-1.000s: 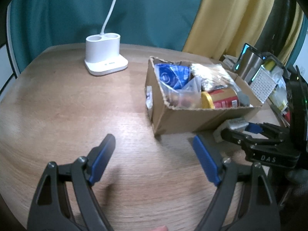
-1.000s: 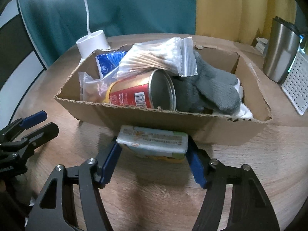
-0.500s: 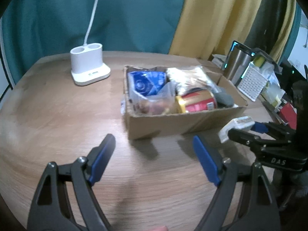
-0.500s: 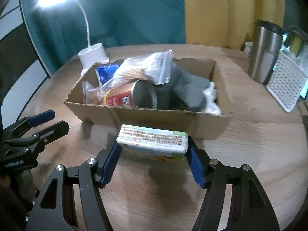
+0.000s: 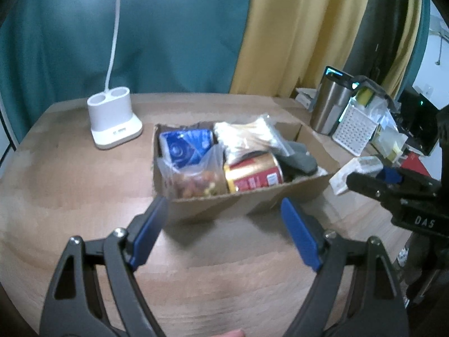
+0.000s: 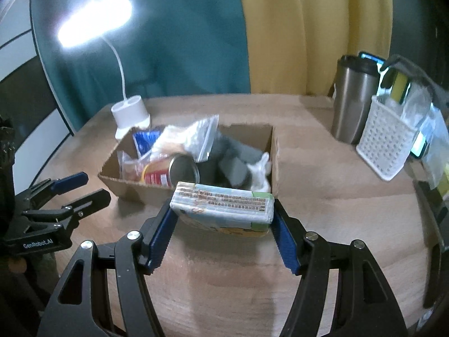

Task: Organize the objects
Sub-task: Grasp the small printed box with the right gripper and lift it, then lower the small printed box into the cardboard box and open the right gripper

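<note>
Right gripper (image 6: 224, 233): pads clamped on both ends of a wrapped tissue pack (image 6: 223, 206), held clear of the wooden table (image 6: 336, 196) just in front of the near wall of the cardboard box (image 6: 273, 151). Left gripper (image 5: 224, 230): jaws spread wide with nothing between them, raised over bare table near the box's front corner. Inside the box: a red can (image 6: 168, 172) on its side, a blue packet (image 5: 186, 147), a bag of cotton swabs (image 5: 247, 137), a bag of snacks (image 5: 193, 181) and a grey glove (image 6: 234, 156); beside it a white lamp base (image 5: 113, 119), a steel tumbler (image 6: 352, 98) and a white basket (image 6: 385, 143).
</note>
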Tool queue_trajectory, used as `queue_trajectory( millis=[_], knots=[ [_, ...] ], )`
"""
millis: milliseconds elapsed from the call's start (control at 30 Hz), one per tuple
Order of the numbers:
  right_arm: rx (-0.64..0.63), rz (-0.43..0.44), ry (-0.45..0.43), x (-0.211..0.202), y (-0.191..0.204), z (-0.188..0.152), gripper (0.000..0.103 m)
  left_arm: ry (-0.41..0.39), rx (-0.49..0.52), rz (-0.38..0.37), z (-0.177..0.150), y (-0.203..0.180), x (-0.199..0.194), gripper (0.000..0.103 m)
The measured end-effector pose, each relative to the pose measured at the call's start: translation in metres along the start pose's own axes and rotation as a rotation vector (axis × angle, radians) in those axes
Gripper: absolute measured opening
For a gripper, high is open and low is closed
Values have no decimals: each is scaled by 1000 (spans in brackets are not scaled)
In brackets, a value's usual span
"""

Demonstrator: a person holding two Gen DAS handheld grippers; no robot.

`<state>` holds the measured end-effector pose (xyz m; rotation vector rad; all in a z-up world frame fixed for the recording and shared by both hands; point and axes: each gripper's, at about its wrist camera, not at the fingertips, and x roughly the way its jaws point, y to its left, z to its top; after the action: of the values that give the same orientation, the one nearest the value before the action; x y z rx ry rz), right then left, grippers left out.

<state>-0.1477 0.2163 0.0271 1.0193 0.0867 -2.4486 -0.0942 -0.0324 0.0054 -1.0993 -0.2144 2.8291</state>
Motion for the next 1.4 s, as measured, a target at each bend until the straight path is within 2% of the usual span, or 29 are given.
queue_trajectory(
  millis=[333, 1067, 1400],
  knots=[
    [-7, 10, -17, 6, -9, 22, 69, -14, -2, -6, 21, -3, 7, 84],
    [-19, 13, 100, 68, -21, 35, 69, 14, -29, -5, 36, 6, 45, 84],
    [-45, 27, 85, 86, -24, 46, 79, 25, -42, 7, 45, 11, 59, 84]
  ],
)
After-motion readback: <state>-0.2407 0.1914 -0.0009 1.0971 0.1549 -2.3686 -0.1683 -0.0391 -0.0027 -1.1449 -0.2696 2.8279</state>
